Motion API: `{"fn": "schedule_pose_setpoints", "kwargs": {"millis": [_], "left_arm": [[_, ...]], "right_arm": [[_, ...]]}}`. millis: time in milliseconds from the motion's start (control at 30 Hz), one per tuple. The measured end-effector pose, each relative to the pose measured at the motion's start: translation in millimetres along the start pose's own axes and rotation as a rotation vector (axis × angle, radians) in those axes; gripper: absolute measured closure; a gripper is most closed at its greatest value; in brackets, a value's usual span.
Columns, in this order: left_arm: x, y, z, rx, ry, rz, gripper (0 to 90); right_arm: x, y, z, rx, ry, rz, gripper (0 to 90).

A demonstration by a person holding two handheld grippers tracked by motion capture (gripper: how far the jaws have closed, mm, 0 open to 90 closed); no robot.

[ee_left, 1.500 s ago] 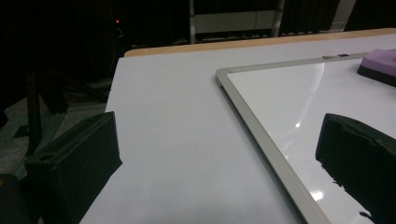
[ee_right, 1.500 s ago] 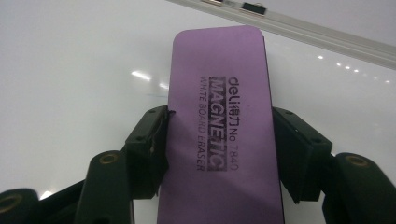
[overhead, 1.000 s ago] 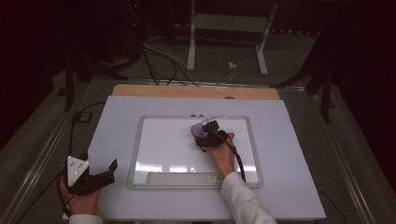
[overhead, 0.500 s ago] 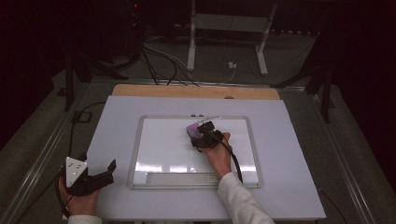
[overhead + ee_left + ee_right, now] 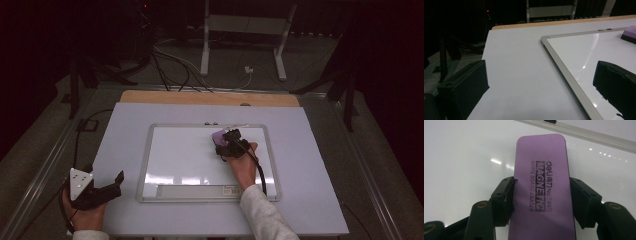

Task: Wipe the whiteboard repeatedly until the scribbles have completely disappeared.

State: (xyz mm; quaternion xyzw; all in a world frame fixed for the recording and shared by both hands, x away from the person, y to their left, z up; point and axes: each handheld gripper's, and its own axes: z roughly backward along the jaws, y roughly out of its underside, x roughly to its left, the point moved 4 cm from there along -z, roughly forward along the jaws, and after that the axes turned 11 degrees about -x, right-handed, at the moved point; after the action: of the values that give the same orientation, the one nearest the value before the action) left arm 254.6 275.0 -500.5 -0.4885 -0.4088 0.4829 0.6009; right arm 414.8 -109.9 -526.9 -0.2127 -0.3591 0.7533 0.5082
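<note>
A purple magnetic whiteboard eraser lies flat on the whiteboard, near the board's far edge right of centre. My right gripper is shut on the eraser, one jaw pressed against each long side. In the high view the eraser pokes out ahead of the right gripper. My left gripper rests open on the table off the board's near left corner. In the left gripper view the left gripper holds nothing, with the board's frame running between its jaws and the eraser far off.
The board lies on a pale sheet that covers a wooden table. Its white surface looks unmarked, with a pen ledge along its near edge. Cables and a stand occupy the dark floor beyond the table.
The right gripper slid the eraser a little left, then back to the right and slightly farther from me along the board's far part. The left gripper has stayed put.
</note>
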Motion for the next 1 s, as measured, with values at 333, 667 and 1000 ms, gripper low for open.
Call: {"fn": "schedule_pose_setpoints", "kwargs": {"millis": [333, 667, 1000], "left_arm": [[0.3, 1.2, -0.7, 0.006, -0.001, 0.001, 0.7], [-0.4, 0.3, -0.9, 0.004, -0.001, 0.0, 0.7], [-0.7, 0.5, -1.0, 0.005, 0.0, 0.0, 0.7]], "right_arm": [[-14.1, 3.3, 6.6, 0.003, 0.039, -0.013, 41.0], [-21.6, 13.6, 34.1, -0.029, 0.01, -0.001, 41.0], [-26.4, 36.9, 58.4, -0.029, -0.02, 0.009, 41.0]]}}
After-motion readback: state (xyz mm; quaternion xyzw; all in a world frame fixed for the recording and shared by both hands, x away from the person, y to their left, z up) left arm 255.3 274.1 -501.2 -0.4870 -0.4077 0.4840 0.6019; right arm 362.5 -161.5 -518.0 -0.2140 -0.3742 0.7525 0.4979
